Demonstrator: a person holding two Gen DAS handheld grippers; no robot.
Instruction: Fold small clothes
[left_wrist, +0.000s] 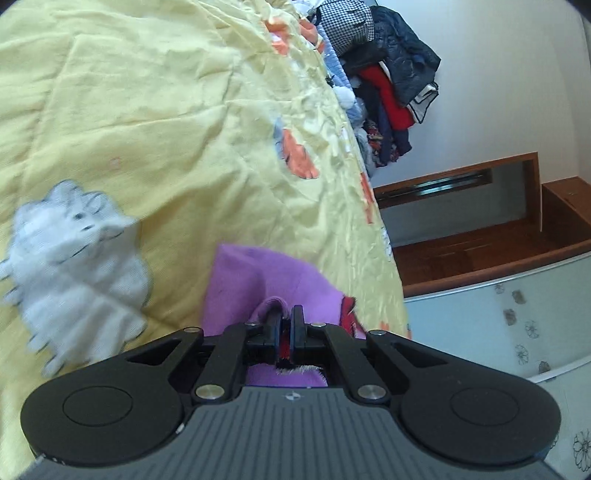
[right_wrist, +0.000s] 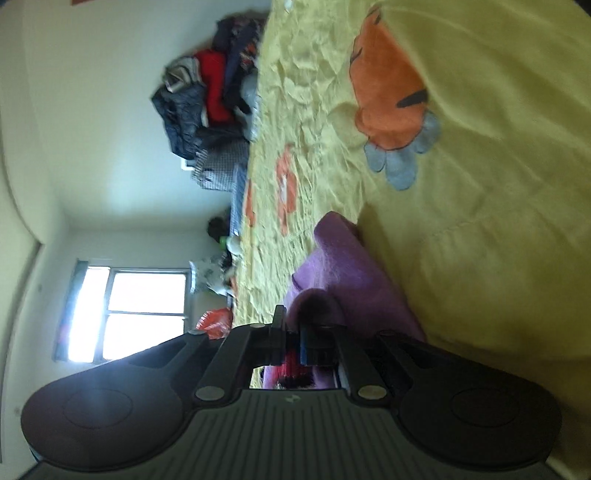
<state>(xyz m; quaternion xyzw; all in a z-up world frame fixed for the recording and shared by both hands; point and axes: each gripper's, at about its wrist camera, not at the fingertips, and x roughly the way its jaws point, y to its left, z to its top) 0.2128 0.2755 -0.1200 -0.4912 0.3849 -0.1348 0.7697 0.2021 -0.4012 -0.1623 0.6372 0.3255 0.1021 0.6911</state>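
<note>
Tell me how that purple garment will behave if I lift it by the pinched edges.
The purple garment will likely sag between the grips: it bunches in soft folds around the left tool and lies in loose humps near the right tool. Its fuzzy knit surface suggests it is light and unlikely to slip. On the wrinkled yellow bedspread, pushing would probably crumple rather than slide it.

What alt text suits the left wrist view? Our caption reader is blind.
The left gripper, jaws shut, pinches a purple garment over a yellow bedspread with a white animal patch. Piled clothes sit beyond.
</note>
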